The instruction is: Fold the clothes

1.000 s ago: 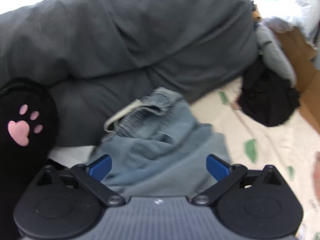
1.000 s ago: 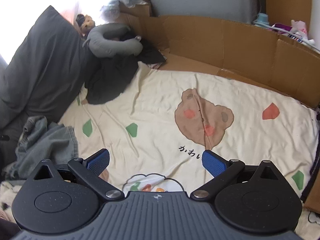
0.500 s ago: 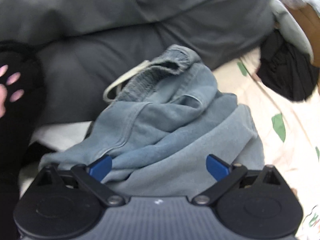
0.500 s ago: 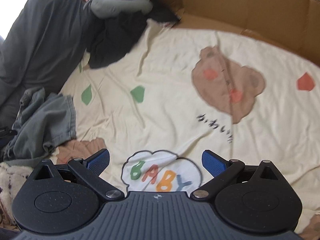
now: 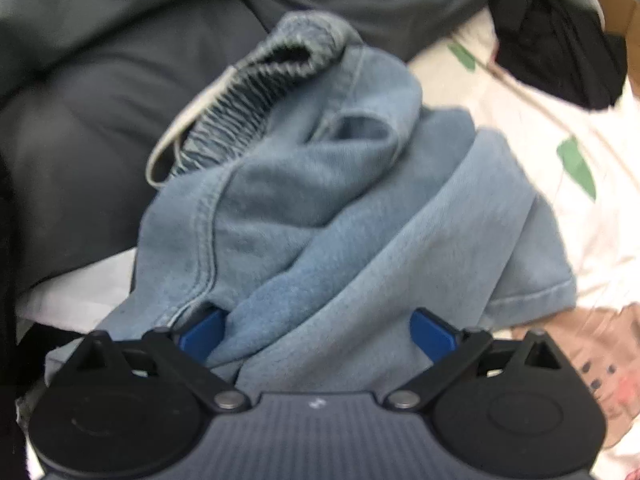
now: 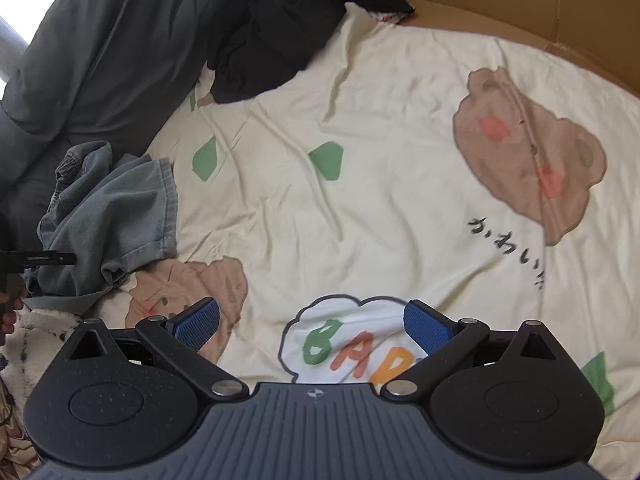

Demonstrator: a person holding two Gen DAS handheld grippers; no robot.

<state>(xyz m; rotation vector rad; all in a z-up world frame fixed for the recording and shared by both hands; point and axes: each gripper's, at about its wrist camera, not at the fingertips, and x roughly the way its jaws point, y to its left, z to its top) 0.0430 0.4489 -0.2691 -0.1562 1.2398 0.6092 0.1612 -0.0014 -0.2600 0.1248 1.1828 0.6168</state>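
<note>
A: Risk? The left gripper (image 5: 316,334) has its jaws wide, empty, fabric of the crumpled jeans (image 5: 340,208) bunched between. If it closes there, I judge it pinches several layers.

B: Right gripper (image 6: 312,322)?

A: Wide too, holding nothing, above the sheet (image 6: 380,120).

B: Setting?

A: Jeans lie at the sheet's left edge against grey bedding (image 6: 100,60); cardboard (image 6: 520,4) borders the far side.

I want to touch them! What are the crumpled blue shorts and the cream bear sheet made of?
The crumpled faded-blue shorts look like soft washed denim: a matte weave, stitched seams and a gathered elastic waistband. The cream cartoon-bear bed sheet looks like thin printed cotton, matte and finely wrinkled, though the pictures can't confirm the fibre.
</note>
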